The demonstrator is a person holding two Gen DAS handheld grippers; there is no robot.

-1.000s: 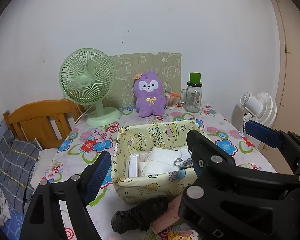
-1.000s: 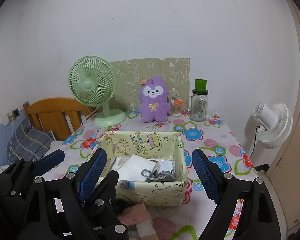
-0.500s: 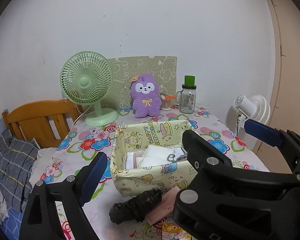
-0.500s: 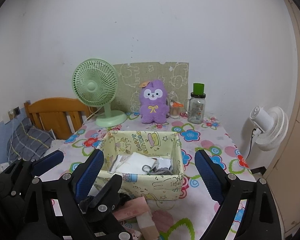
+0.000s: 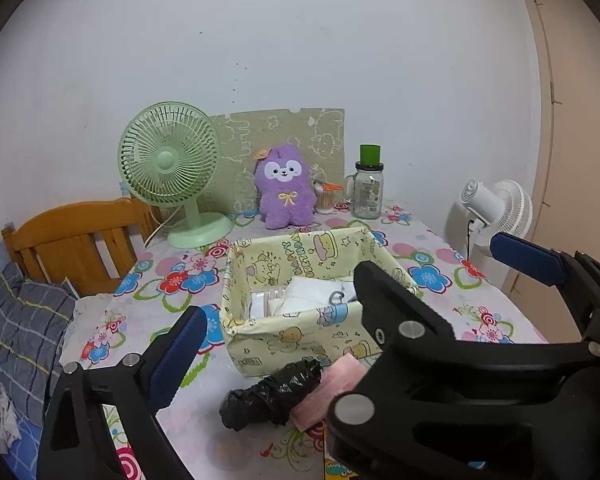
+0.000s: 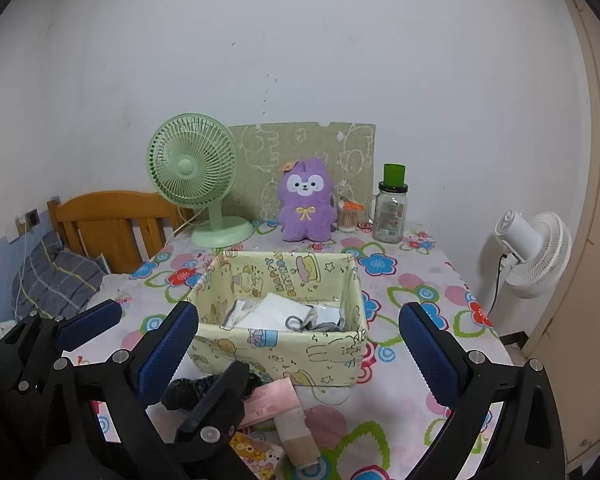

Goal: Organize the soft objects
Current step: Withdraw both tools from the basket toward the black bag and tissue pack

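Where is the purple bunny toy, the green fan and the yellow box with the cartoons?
Purple bunny toy [image 6: 307, 200]: right wrist view, on its fluffy tummy by the yellow bow.
Green fan [image 6: 187, 167]: right wrist view, on the round hub of its grille.
Yellow box [image 6: 300, 354]: right wrist view, on its near front wall.

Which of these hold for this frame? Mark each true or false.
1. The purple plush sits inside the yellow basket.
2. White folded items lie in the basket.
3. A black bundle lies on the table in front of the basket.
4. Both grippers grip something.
1. False: the purple plush stands on the table behind the yellow basket, near the green fan.
2. True: white folded items.
3. True: black bundle.
4. False: left gripper and right gripper are opening, nothing between their jaws.
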